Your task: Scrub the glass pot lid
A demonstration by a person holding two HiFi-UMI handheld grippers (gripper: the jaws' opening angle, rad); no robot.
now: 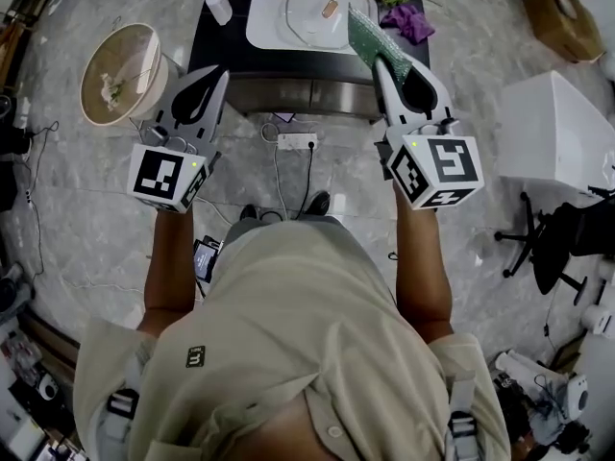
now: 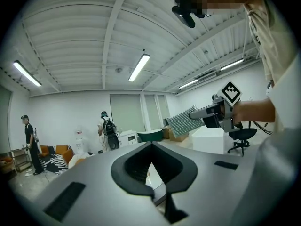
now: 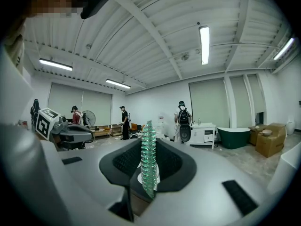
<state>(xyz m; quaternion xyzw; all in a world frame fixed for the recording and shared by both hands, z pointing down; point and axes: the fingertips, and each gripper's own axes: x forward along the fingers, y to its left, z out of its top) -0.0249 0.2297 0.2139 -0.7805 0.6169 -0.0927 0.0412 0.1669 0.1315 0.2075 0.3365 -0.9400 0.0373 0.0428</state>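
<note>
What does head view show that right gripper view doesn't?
Head view only: the glass pot lid on a white tray on the dark table, plus a spray bottle, a purple cloth and a power strip on the floor.
Right gripper view only: the room beyond, with a person with a backpack, a fan and a green tub.
Both: the right gripper shut on the green scrub pad, and the left gripper.

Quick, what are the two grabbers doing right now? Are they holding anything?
Left gripper: shut, nothing in it.
Right gripper: shut on the green scrub pad.
</note>
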